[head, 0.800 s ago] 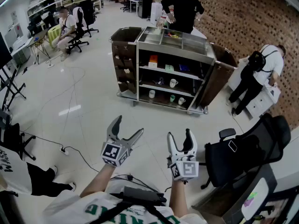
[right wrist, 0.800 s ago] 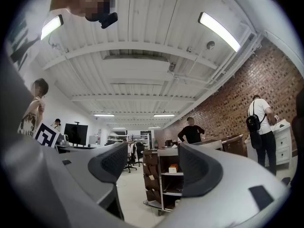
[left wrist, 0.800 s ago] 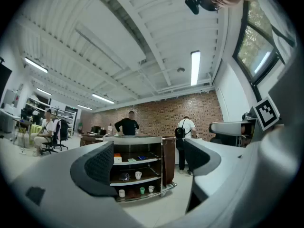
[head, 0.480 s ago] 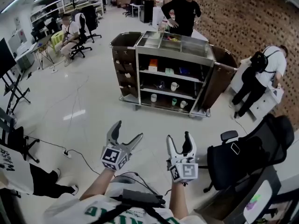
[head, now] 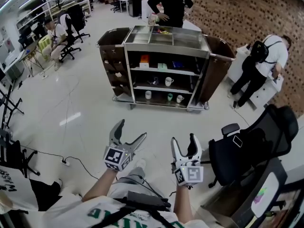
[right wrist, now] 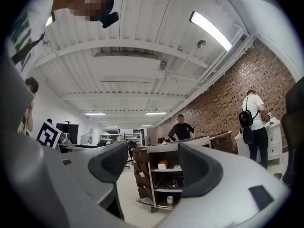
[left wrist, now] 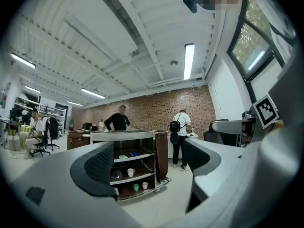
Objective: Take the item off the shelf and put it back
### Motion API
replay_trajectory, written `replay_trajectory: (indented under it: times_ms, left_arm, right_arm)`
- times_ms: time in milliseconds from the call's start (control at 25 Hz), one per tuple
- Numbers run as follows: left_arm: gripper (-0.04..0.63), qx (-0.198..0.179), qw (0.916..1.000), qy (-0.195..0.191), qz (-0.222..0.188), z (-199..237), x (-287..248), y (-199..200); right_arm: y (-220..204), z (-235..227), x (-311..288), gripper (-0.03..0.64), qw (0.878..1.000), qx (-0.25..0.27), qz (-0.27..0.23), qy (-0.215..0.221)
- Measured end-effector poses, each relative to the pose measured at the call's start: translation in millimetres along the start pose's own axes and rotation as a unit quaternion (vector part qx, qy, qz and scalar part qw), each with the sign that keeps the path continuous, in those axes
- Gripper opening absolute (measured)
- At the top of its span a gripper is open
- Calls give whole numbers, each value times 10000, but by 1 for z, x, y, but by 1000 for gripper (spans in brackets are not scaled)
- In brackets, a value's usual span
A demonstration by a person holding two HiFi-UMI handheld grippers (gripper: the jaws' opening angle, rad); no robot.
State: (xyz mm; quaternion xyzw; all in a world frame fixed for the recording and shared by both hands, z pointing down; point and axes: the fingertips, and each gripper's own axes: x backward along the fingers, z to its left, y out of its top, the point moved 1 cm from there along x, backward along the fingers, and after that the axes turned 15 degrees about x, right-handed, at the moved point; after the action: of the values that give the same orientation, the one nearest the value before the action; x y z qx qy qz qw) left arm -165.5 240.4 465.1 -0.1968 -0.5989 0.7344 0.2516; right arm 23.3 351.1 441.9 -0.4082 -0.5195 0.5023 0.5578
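Observation:
A metal service cart (head: 211, 57) with open shelves stands across the floor ahead. Its shelves hold an orange box (head: 145, 59), a white mug (head: 168, 81) and small cups (head: 170, 97). My left gripper (head: 131, 129) and right gripper (head: 184, 139) hover side by side well short of the cart, both open with nothing between the jaws. In the left gripper view the cart (left wrist: 124, 137) shows between the pads of the left gripper (left wrist: 152, 163). The right gripper view frames the cart (right wrist: 190, 141) between the pads of the right gripper (right wrist: 154, 167).
A person in black (head: 170, 4) stands behind the cart. Another in white with a backpack (head: 259, 65) bends at a cabinet on the right. A black office chair (head: 247, 151) sits close on my right. A cable (head: 71, 158) runs over the floor at left.
The cart has slid left and slightly down in the head view and looks a little nearer. Both grippers keep their pose and opening.

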Motion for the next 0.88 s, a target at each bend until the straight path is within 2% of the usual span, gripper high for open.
replay_trajectory:
  times_ms: [160,360,520,880]
  left_arm:
    - [448,145,9997,-178,-9,22,-40,0]
    - [448,-144,9993,-318,-101,53,-78,21]
    - [448,41,9994,-283,-193,86,-101,48]
    - [448,325,9983,-232,-431,173,-144,63]
  right_arm:
    - [-6,-10,-31,348,9997,131,151,-109]
    - [-15,-4,-97,342,9997,106,237,-11]
    - [-15,12,-156,342,9994,254,160,194]
    - [-18,30,-258,342,9980,549,134,284]
